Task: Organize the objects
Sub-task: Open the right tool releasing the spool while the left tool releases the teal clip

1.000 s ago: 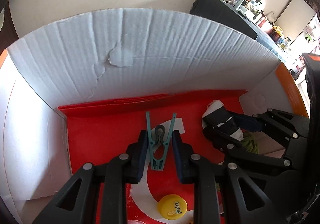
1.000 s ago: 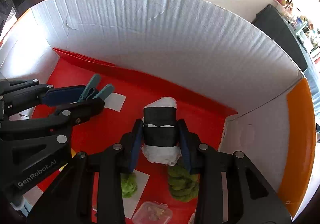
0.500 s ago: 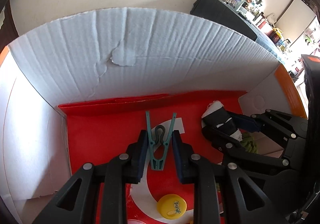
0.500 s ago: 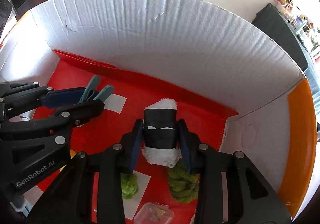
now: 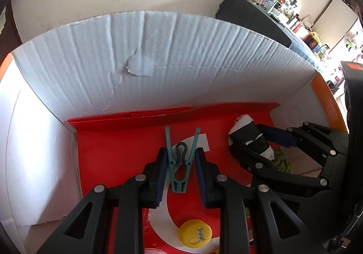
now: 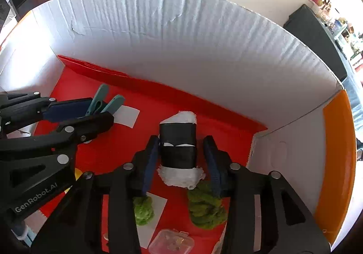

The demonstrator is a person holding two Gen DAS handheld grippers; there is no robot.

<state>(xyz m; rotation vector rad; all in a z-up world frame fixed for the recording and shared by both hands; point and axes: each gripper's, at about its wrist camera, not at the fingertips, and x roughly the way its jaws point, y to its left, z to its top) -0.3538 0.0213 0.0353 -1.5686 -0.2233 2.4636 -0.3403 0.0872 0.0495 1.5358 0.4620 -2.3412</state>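
Both grippers are inside a cardboard box with a red floor (image 5: 113,152) and white walls (image 6: 204,50). My left gripper (image 5: 180,157) holds a teal clothes peg (image 5: 180,163) between its pads, a little above the floor; the peg also shows in the right wrist view (image 6: 102,101). My right gripper (image 6: 181,152) has opened: a roll wrapped in black tape with white ends (image 6: 179,152) lies between its fingers, and gaps show on both sides. The roll also shows in the left wrist view (image 5: 248,138).
Green fuzzy clumps (image 6: 206,206) lie under the right gripper. A small clear plastic case (image 6: 172,242) sits at the near edge. A yellow cap (image 5: 195,233) lies below the left gripper. An orange flap (image 6: 338,163) edges the box's right side.
My right gripper's fingers have spread apart and let go of the taped roll, which now rests on the box floor. The left gripper and peg have hardly moved.
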